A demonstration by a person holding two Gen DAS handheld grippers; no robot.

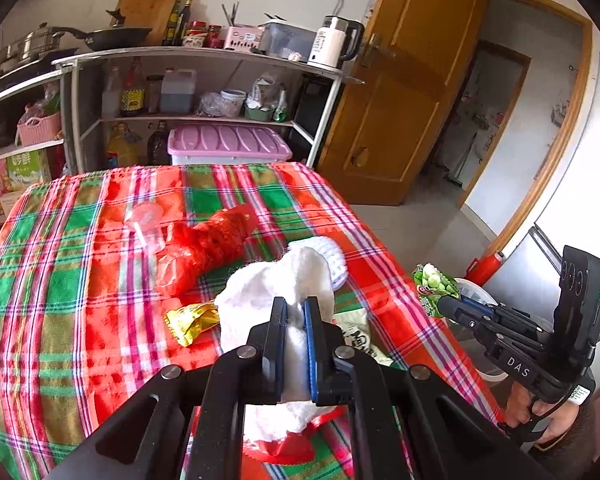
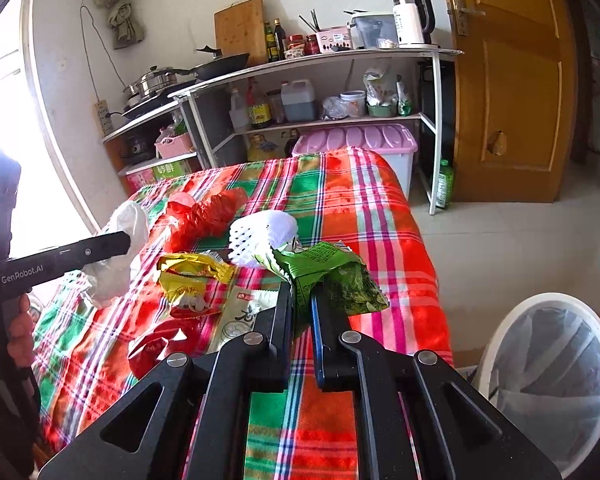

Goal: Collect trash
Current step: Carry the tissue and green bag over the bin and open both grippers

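Note:
My left gripper (image 1: 296,304) is shut on a crumpled white tissue (image 1: 260,292), lifted above the plaid tablecloth (image 1: 60,300). In the right wrist view that tissue (image 2: 116,264) hangs from the left gripper (image 2: 126,242) at the left. My right gripper (image 2: 300,292) is shut on a green snack wrapper (image 2: 332,276), held over the table's right side; the left wrist view shows the wrapper (image 1: 434,286) off the table's edge. On the cloth lie a red plastic bag (image 2: 208,216), a white foam net (image 2: 260,232), a yellow wrapper (image 2: 192,280), a pale packet (image 2: 240,312) and a red wrapper (image 2: 152,350).
A white bin (image 2: 548,376) lined with a clear bag stands on the floor right of the table. Shelves (image 2: 320,80) with pots, bottles and a kettle stand behind the table. A wooden door (image 2: 512,80) is at the far right. A clear plastic cup (image 1: 148,224) lies on the cloth.

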